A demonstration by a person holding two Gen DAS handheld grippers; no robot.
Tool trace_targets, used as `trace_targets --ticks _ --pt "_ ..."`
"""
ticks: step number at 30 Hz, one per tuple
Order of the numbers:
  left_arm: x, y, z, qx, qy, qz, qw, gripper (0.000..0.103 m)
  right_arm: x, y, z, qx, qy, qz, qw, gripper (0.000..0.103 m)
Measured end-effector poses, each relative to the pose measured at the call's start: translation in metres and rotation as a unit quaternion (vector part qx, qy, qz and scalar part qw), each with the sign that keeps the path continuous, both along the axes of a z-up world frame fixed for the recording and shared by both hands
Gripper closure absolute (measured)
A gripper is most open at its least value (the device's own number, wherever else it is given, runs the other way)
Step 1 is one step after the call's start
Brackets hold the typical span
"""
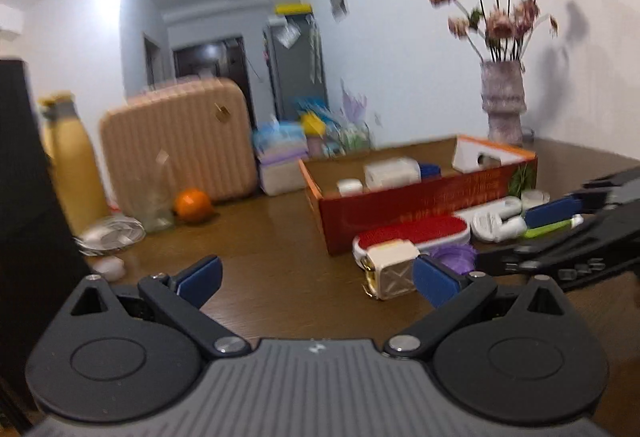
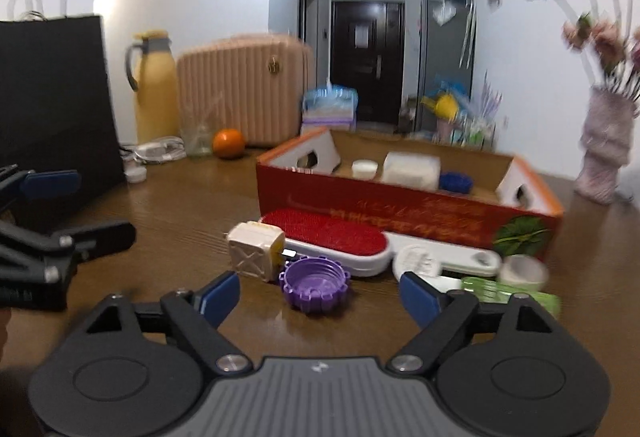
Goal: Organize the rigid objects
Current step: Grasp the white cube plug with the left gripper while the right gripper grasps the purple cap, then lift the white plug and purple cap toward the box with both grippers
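A red cardboard box [image 2: 400,207] [image 1: 420,209] stands on the wooden table and holds a white block [image 2: 412,169], a white cap [image 2: 364,169] and a blue cap [image 2: 456,181]. In front of it lie a red-topped brush [image 2: 324,237] [image 1: 416,233], a white cube [image 2: 256,251] [image 1: 390,271], a purple cap [image 2: 314,285], a white flat tool [image 2: 444,261], a white jar [image 2: 524,271] and a green item [image 2: 508,295]. My right gripper [image 2: 320,299] is open, just short of the purple cap. My left gripper [image 1: 316,279] is open and empty, left of the cube.
A pink vase of flowers [image 1: 504,101] stands at the back right. A beige case [image 2: 244,89], a yellow flask [image 2: 154,85], an orange [image 2: 228,143], a glass jar [image 2: 198,135] and a black bag [image 2: 56,101] stand at the back left.
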State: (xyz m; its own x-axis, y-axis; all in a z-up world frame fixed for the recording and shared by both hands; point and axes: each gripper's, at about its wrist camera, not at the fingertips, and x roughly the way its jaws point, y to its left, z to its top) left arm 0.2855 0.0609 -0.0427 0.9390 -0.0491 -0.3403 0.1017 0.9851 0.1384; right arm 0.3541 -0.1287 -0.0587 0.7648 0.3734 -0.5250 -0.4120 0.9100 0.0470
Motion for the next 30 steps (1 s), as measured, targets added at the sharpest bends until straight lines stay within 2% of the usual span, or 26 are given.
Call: trace_targets --ticks 1,6,8,14,19,21,25,30 --pt "0.009 0.000 -0.003 -0.008 0.014 -0.007 0.9998 0.000 0.012 0.006 -0.005 -0.003 0.010 -0.002 1.000 0.027" --pt "0.046 0.001 -0.013 -0.048 0.061 -0.008 0.9970 0.000 0.038 0.015 -0.023 -0.004 0.040 0.001 0.999 0.033" --pt "0.057 0.000 -0.018 -0.065 0.080 -0.006 0.9947 0.002 0.042 0.013 -0.027 0.005 0.057 0.003 0.998 0.048" --pt "0.083 -0.017 -0.022 -0.089 0.112 -0.018 0.9895 0.023 0.041 -0.012 -0.022 0.028 0.051 -0.037 0.998 0.049" --pt "0.099 -0.036 -0.027 -0.098 0.140 -0.012 0.9852 0.049 0.029 -0.034 -0.008 0.053 0.031 -0.053 0.997 0.049" --pt "0.103 -0.040 -0.028 -0.105 0.139 0.001 0.9847 0.051 0.025 -0.039 -0.005 0.055 0.026 -0.052 0.997 0.049" --pt "0.098 -0.048 -0.029 -0.093 0.134 0.013 0.9866 0.054 0.016 -0.045 -0.002 0.067 0.024 -0.050 0.996 0.049" --pt "0.070 -0.051 -0.022 -0.084 0.124 0.023 0.9885 0.055 -0.005 -0.055 0.007 0.071 0.009 -0.054 0.996 0.049"
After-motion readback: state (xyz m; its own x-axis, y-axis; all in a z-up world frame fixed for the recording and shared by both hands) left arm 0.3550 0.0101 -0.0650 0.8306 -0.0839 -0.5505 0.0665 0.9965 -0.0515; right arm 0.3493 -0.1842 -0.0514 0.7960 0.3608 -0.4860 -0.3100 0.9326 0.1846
